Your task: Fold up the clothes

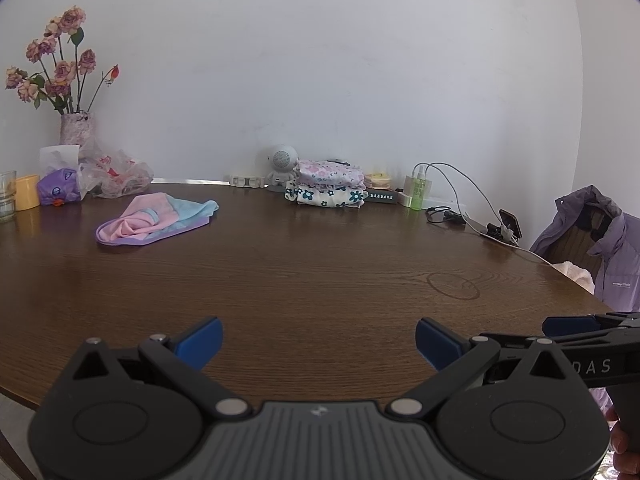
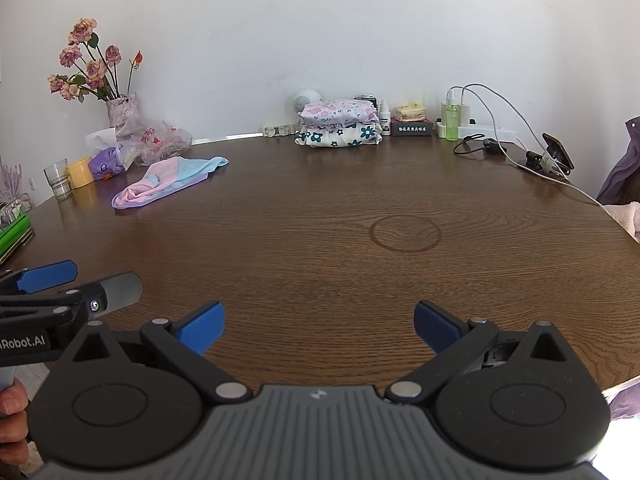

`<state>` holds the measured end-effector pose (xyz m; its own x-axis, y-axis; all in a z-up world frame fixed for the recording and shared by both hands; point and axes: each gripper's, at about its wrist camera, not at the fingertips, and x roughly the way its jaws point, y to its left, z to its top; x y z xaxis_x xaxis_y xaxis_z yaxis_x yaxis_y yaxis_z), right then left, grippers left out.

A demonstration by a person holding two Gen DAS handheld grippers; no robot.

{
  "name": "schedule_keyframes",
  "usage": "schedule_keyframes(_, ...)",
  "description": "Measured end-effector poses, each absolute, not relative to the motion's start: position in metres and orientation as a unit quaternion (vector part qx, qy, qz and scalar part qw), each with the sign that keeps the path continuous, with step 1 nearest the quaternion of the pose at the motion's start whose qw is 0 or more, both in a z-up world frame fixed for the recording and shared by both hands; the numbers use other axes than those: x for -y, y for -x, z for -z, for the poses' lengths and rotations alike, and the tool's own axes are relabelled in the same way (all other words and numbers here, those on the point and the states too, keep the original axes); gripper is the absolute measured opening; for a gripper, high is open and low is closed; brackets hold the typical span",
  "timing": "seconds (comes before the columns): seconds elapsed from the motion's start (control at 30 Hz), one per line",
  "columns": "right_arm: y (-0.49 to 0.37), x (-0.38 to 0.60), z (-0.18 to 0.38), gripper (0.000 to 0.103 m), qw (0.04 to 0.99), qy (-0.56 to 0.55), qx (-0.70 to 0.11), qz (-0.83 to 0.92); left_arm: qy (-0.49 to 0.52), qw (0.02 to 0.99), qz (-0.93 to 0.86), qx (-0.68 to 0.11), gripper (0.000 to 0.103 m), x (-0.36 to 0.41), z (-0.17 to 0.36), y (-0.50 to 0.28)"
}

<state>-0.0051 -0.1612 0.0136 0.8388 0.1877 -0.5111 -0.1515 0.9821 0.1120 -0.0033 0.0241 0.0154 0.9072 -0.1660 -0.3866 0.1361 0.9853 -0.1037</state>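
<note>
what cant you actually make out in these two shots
- Folded stack, both views: garment type hidden by the folds.
- Crumpled pink and blue cloth, both views: too bunched to tell its shape.
- Black box, both views: lettering too small to read.
- Purple jacket, left wrist view: cut off by the frame edge.
- Right gripper, left wrist view: mostly out of frame.

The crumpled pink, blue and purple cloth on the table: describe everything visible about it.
The crumpled pink, blue and purple cloth is a soft-looking fabric piece in pastel panels: pink in the middle, light blue toward its far right end, with a purple edge along the near side. It lies unfolded and bunched on the brown wooden table, far left, near the clear plastic bag. Neither gripper touches it.
</note>
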Motion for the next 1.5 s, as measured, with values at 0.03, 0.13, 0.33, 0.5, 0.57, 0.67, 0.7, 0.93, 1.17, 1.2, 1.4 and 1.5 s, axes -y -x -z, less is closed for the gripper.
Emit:
schedule_keyframes(0.03,0.0053,0.1611,-0.0136,0.103,0.958,-0.034,-0.270,-0.089,0.037,0.976,0.077,-0.201,0.103,-0.0240,-0.0154,0.0033)
schedule_keyframes(0.13,0.0056,0.1613,-0.0136,0.103,0.958,-0.034,-0.270,-0.088,0.038,0.976,0.077,-0.200,0.103,-0.0236,-0.0159,0.0041)
schedule_keyframes(0.33,0.0047,0.1614,-0.0142,0.103,0.958,-0.034,-0.270,-0.089,0.039,0.976,0.078,-0.198,0.103,-0.0240,-0.0163,0.0052)
schedule_keyframes(0.5,0.0053,0.1608,-0.0149,0.103,0.958,-0.033,-0.271,-0.091,0.041,0.976,0.075,-0.199,0.103,-0.0253,-0.0164,0.0051)
schedule_keyframes(0.57,0.0058,0.1609,-0.0153,0.103,0.958,-0.033,-0.270,-0.091,0.041,0.976,0.076,-0.199,0.103,-0.0254,-0.0167,0.0052)
schedule_keyframes(0.67,0.0059,0.1612,-0.0154,0.103,0.958,-0.034,-0.270,-0.091,0.039,0.977,0.077,-0.197,0.103,-0.0248,-0.0170,0.0062)
schedule_keyframes(0.7,0.0062,0.1613,-0.0155,0.103,0.958,-0.034,-0.269,-0.091,0.039,0.977,0.078,-0.197,0.103,-0.0245,-0.0170,0.0063)
schedule_keyframes(0.93,0.0071,0.1600,-0.0157,0.103,0.958,-0.034,-0.269,-0.091,0.039,0.976,0.077,-0.197,0.103,-0.0241,-0.0166,0.0072)
schedule_keyframes(1.17,0.0082,0.1602,-0.0161,0.103,0.958,-0.034,-0.269,-0.092,0.039,0.976,0.076,-0.198,0.103,-0.0235,-0.0166,0.0075)
schedule_keyframes(1.2,0.0083,0.1600,-0.0161,0.103,0.958,-0.034,-0.269,-0.092,0.039,0.976,0.077,-0.198,0.103,-0.0235,-0.0167,0.0075)
schedule_keyframes(1.4,0.0085,0.1596,-0.0162,0.103,0.958,-0.035,-0.270,-0.091,0.037,0.977,0.076,-0.198,0.103,-0.0234,-0.0162,0.0070)
schedule_keyframes(1.5,0.0088,0.1595,-0.0159,0.103,0.958,-0.035,-0.271,-0.091,0.036,0.976,0.074,-0.200,0.103,-0.0236,-0.0156,0.0064)
